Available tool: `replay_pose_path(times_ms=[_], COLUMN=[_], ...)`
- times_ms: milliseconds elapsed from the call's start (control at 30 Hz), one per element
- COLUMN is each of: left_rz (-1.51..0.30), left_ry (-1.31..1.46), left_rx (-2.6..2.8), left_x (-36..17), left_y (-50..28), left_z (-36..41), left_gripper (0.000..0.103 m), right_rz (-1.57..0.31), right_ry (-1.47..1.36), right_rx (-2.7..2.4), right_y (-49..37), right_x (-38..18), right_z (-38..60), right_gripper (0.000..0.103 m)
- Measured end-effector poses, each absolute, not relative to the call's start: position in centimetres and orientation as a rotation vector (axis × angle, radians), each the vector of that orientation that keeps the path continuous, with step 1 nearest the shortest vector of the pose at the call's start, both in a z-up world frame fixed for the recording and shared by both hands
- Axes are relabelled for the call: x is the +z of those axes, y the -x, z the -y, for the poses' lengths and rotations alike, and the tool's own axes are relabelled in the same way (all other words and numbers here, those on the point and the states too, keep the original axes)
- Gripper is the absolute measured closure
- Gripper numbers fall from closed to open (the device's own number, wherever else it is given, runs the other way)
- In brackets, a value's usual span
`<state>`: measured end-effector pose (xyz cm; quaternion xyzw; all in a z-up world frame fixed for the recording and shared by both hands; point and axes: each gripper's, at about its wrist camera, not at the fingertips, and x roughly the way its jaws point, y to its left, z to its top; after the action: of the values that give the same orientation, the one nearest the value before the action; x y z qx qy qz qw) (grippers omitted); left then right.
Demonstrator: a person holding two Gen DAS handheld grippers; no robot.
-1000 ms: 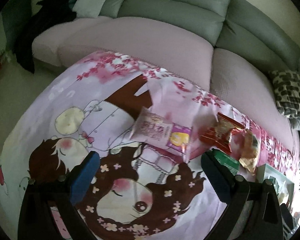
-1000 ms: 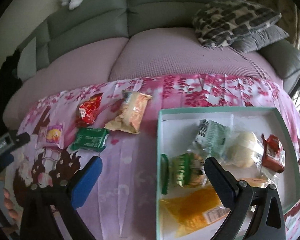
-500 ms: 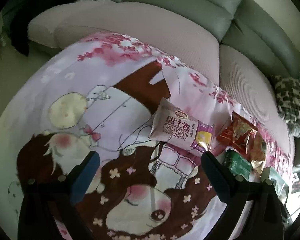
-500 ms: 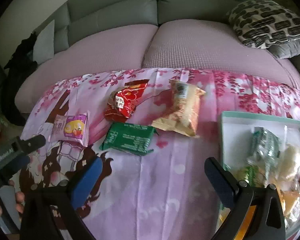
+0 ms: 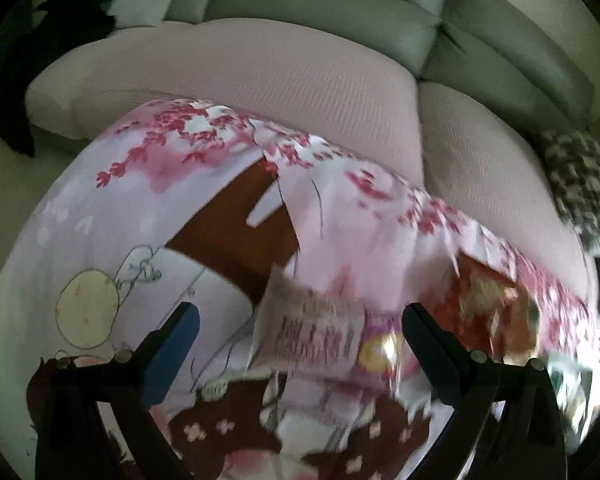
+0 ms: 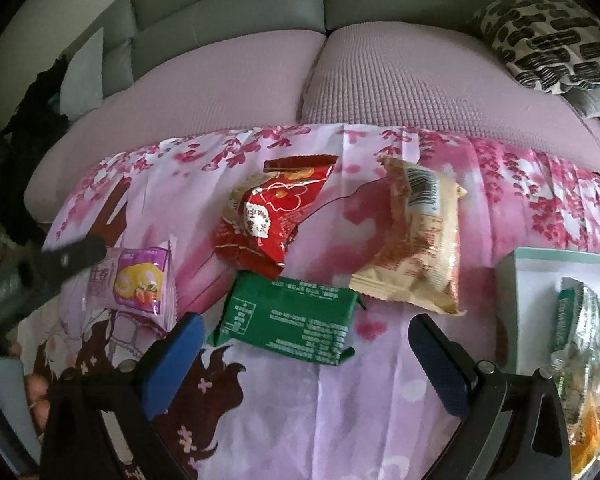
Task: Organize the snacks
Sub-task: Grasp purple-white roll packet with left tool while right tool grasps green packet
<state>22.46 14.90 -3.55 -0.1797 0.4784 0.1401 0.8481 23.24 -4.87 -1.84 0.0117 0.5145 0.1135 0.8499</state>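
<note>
Both of our claws are spread wide and empty. The left claw (image 5: 300, 332) is lined up on the pink swiss-roll packet (image 5: 312, 330), which lies flat on the printed cloth (image 5: 100, 216) of the tabletop, directly ahead and between the two fingers though not yet touching either, as far as the blur lets us judge. Its long axis runs crosswise, roughly from one finger toward the other, so a closing pinch would catch it by its ends; we judge that turning the wrist to squeeze across the narrow width would hold better. From the right wrist view, the right claw (image 6: 304, 338) hovers just short of the green packet (image 6: 288, 322), which sits between its fingers with its long axis also lying crosswise. Beyond it lie a red packet (image 6: 274, 216) and a beige packet (image 6: 418, 240), close by one another. The box (image 6: 540, 258) that already holds several snacks is off to the right, so the right claw is the nearer one for carrying things there, while the pink packet at the far left falls naturally to the left claw. A dark fingertip (image 6: 70, 258) of the left claw rests over that packet's edge in the right view.
</note>
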Motion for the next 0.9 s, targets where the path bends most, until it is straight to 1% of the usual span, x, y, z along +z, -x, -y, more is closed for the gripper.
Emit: replay_pose_path(times_ms=[133,300,633,900], left_rz=[-1.067,-1.120,-1.125,-1.129], left_ry=[0.370,0.266,0.242,0.228], left_rx=[0.332,0.327,0.337,0.347], left_x=[-5.1,-6.4,-6.6,-7.1], left_y=[-24.7,-25.9,-21.6,-21.6], left_z=[-14.2,-12.3,-14.3,-14.5], left_gripper=[0.002,0.002,0.002,0.002], right_rz=[-1.101,-1.117,-1.110,-1.109], right_ry=[-0.035,-0.061,-0.054,-0.039], right_rx=[0.234,0.229,0.240,0.232], right_y=[-23.4,-23.6,-23.1,-23.3], right_x=[-2.6,-3.1,-2.8,-3.2], right_z=[5.0,5.6,5.6,4.7], right_gripper=[0.000,0.000,0.000,0.000])
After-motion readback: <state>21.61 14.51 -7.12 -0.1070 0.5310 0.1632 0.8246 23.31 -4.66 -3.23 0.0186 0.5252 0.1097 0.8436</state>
